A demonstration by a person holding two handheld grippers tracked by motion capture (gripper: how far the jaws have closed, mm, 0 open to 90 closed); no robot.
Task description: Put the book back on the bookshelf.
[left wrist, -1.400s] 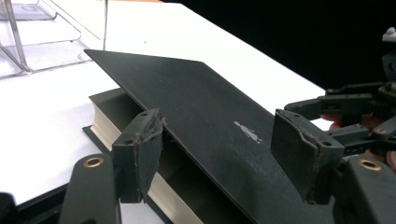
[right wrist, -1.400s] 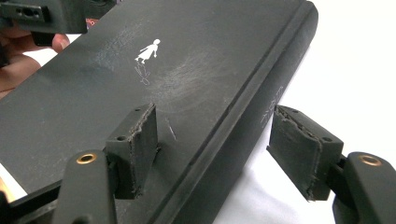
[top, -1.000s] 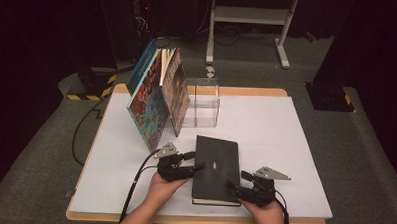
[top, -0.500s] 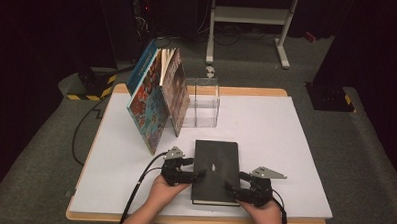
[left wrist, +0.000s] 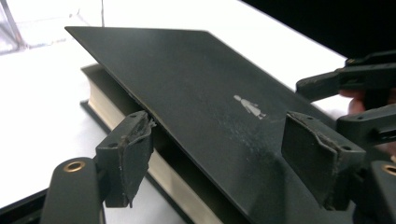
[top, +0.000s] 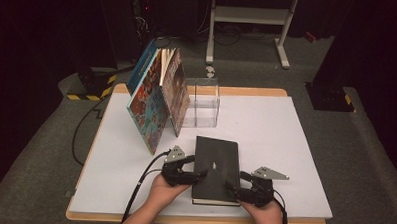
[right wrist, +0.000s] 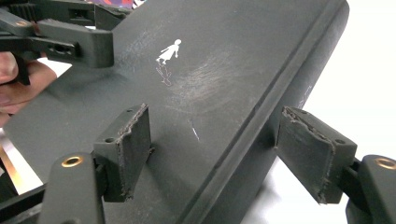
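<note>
Since a second ago the left gripper point(top: 200, 174) has slid a little nearer the front edge of the worktop point(top: 295, 145), alongside the black book point(top: 216, 167); the book itself lies where it did. Both sets of fingers have just been opening and now stand wide.

In the left gripper view, one finger point(left wrist: 128, 154) is tucked under the raised front cover, touching its edge above the pale page block, while the other hangs over the cover without pressing it. In the right gripper view, the right gripper point(right wrist: 224, 154) straddles the spine side: one finger point(right wrist: 126, 144) rests on or just above the cover, the other sits off beside the spine, clear of it. Neither pair is clamped on anything.

The book lies flat near the front of the worktop, between the two hands. By count: one black book, two colourful books point(top: 157, 98) propped leaning together at the rear left, and one clear box point(top: 203, 102) just beside them.
</note>
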